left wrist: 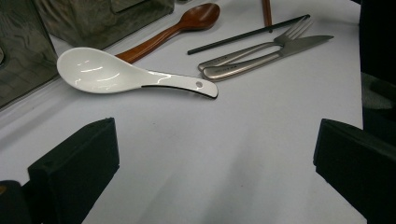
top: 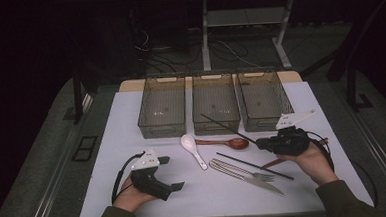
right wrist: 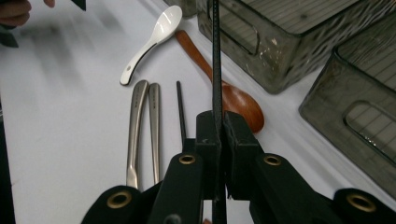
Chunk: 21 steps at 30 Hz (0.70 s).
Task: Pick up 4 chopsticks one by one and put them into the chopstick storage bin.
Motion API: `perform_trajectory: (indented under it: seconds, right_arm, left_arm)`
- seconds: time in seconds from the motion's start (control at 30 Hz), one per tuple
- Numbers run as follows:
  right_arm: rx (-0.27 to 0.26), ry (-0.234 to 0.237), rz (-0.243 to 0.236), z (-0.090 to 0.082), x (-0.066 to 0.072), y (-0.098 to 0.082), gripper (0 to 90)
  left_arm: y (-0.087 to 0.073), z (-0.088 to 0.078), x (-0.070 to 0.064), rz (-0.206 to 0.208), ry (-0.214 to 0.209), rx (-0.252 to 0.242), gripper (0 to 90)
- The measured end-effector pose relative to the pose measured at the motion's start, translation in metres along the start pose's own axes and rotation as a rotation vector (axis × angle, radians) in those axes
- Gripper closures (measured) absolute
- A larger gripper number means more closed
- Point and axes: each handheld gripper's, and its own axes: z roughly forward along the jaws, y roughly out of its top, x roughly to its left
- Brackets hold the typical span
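Chopstick (right wrist: 216,56), the black one, is pinched between the right tongs (right wrist: 218,135), clamped tight near one end so most of its length sticks out toward the bins. In the high view it angles up off the worktop (top: 135,191) with the far tip over the front wall of the middle bin (top: 216,103). Left tongs (left wrist: 215,158) are sitting spread wide apart, holding nothing, parked low over bare worktop just short of the white spoon (left wrist: 116,74).

Around the grip: the second black chopstick (top: 256,166) lies on the surface next to the fork (top: 244,172) and knife (top: 257,181), with the wooden spoon (top: 223,142) between those and the bins. Three mesh-looking bins in a row at the back, left one (top: 162,107), middle, right (top: 263,99).

My worry: such a skinny stick held so far from its middle could pivot in the pads, and the long free end might snag a bin rim on the way in. If it swivels, it'll probably drop back among the cutlery or land half over the edge.
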Motion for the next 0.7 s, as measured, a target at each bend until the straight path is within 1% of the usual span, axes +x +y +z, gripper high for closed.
perform_trajectory:
  seconds: [0.07,0.13,0.2,0.47,0.53,0.63,0.67,0.7]
  right_arm:
    - [-0.012,0.007,0.004,0.003,0.000,0.003,85.5]
    - [-0.009,-0.004,0.005,0.006,0.001,0.007,85.4]
    - [-0.019,0.000,0.008,0.009,0.001,0.009,85.4]
    - [-0.028,-0.001,-0.003,0.018,0.004,0.020,85.4]
    - [-0.038,0.004,-0.001,0.020,0.005,0.022,85.4]
    - [-0.036,0.003,-0.001,0.024,0.006,0.026,85.5]
    - [-0.025,-0.004,-0.003,0.028,0.006,0.028,85.4]
    - [-0.025,-0.004,-0.003,0.028,0.006,0.028,85.4]
  left_arm:
    - [0.000,0.000,0.000,0.000,0.001,-0.001,0.0]
    - [0.000,-0.001,0.000,0.001,0.000,0.000,0.0]
    - [0.000,-0.001,0.000,0.001,-0.001,-0.004,0.0]
    - [0.000,-0.001,0.001,-0.006,0.000,-0.006,0.0]
    - [0.000,-0.002,0.001,-0.007,0.001,-0.010,0.0]
    - [0.000,-0.002,0.002,-0.009,0.000,-0.011,0.0]
    - [0.000,-0.001,0.002,-0.010,-0.001,-0.012,0.0]
    - [0.000,-0.001,0.002,-0.010,-0.001,-0.011,0.0]
